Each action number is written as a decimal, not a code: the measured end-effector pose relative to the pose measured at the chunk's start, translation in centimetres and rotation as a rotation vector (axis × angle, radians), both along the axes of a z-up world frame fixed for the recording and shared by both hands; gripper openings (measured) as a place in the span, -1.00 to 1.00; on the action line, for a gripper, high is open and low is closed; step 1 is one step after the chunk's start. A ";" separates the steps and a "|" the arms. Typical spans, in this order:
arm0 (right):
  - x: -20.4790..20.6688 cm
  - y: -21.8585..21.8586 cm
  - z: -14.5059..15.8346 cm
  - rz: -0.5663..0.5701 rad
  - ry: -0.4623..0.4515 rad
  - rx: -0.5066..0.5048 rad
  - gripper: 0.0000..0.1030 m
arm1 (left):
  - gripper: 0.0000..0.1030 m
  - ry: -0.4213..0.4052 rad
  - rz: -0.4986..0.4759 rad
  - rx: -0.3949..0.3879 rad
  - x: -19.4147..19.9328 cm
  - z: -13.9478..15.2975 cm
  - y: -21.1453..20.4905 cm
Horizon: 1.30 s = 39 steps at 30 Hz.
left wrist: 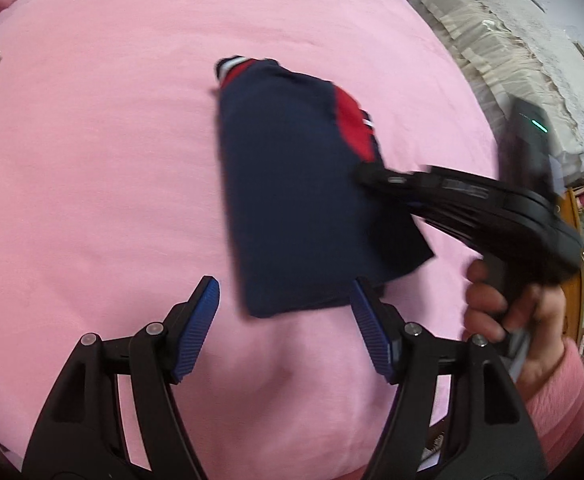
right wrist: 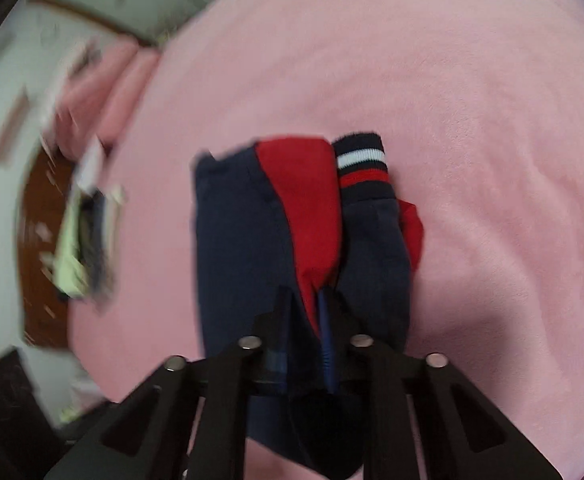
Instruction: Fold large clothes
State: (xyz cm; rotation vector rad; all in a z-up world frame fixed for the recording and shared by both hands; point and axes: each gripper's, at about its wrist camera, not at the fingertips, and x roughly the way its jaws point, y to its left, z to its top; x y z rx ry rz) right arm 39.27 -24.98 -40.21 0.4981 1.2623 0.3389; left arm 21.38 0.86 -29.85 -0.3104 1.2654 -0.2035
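Late stage, by the look of it: the garment (left wrist: 292,184) is already down to a compact navy-and-red bundle, lying near the middle of the pink bedspread (left wrist: 92,160).

Your right gripper (right wrist: 315,300) is clamped on the bundle's near-right edge; from its own camera the fabric runs straight between the closed fingers, with the striped cuff (right wrist: 361,164) at the far end. Motion blur there, so you can't read the exact grip depth.

Your left gripper (left wrist: 284,300) is spread wide and empty, hovering just off the bundle's near edge, right finger over the near-right corner.

My read of the next move: either carry that held edge across for one more fold, or let go and flatten. If folding, pin the near-left corner with the left gripper first, because the layers look loose and the cuff could slip out.
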 end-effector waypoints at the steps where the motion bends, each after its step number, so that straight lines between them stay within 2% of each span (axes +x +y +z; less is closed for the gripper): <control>1: -0.7 -0.7 0.5 -0.039 -0.032 0.052 -0.86 | 0.26 0.000 0.008 0.003 0.2 0.1 0.7; 3: -2.0 -1.2 1.5 -0.080 -0.069 0.072 -0.87 | 0.26 0.002 0.028 -0.001 0.1 0.1 1.5; 7: -4.4 -2.2 3.3 -0.127 -0.118 -0.056 -0.88 | 0.26 0.001 0.034 -0.005 0.1 0.2 1.9; 9: -5.5 -3.2 3.7 -0.185 -0.120 -0.068 -0.88 | 0.26 0.001 0.022 0.000 0.7 -0.4 1.7; 11: -6.0 -4.3 2.1 -0.236 -0.044 -0.106 -0.87 | 0.27 0.008 0.005 0.019 0.9 -0.7 1.4; 14: -6.5 -4.3 -1.3 -0.254 0.069 -0.127 -0.87 | 0.27 0.017 -0.006 0.056 1.5 -1.2 0.9; 16: -6.4 -3.5 -2.0 -0.244 0.071 -0.145 -0.82 | 0.27 0.013 -0.013 0.090 2.0 -1.2 0.8; 18: -6.5 -3.1 -1.4 -0.245 0.030 -0.143 -0.77 | 0.27 0.000 -0.026 0.130 2.4 -0.8 0.4; 19: -6.7 -3.2 -0.5 -0.259 0.001 -0.126 -0.65 | 0.27 -0.010 -0.035 0.155 2.6 -0.7 0.1; 20: -7.1 -3.6 0.1 -0.272 -0.021 -0.118 -0.62 | 0.27 -0.026 -0.044 0.193 2.9 -0.6 0.0; 23: -8.3 -3.9 3.1 -0.285 -0.136 -0.101 -0.61 | 0.27 -0.043 -0.036 0.276 3.6 -0.5 -0.4; 25: -8.4 -3.6 4.6 -0.241 -0.209 -0.079 -0.61 | 0.27 -0.028 0.014 0.298 4.2 -0.7 0.2; 27: -7.4 -4.0 5.6 -0.165 -0.234 -0.018 -0.62 | 0.27 -0.010 0.070 0.270 4.7 -1.0 1.0; 30: -4.5 -1.1 5.2 -0.069 -0.227 0.071 -0.62 | 0.27 -0.001 0.118 0.282 4.9 -1.3 1.7; 33: -0.7 -0.6 3.0 -0.070 -0.173 0.144 -0.77 | 0.27 0.006 0.116 0.299 4.8 -1.3 1.8; 34: 0.9 -0.2 1.9 -0.080 -0.136 0.129 -0.80 | 0.27 0.004 0.117 0.299 4.8 -1.2 1.9; 37: 4.4 0.7 -0.7 -0.133 -0.022 -0.084 -0.98 | 0.27 0.003 0.114 0.301 4.8 -0.8 1.9; 39: 4.5 -0.2 -2.1 -0.162 0.001 -0.119 -1.00 | 0.27 0.008 0.102 0.298 4.8 -0.7 2.1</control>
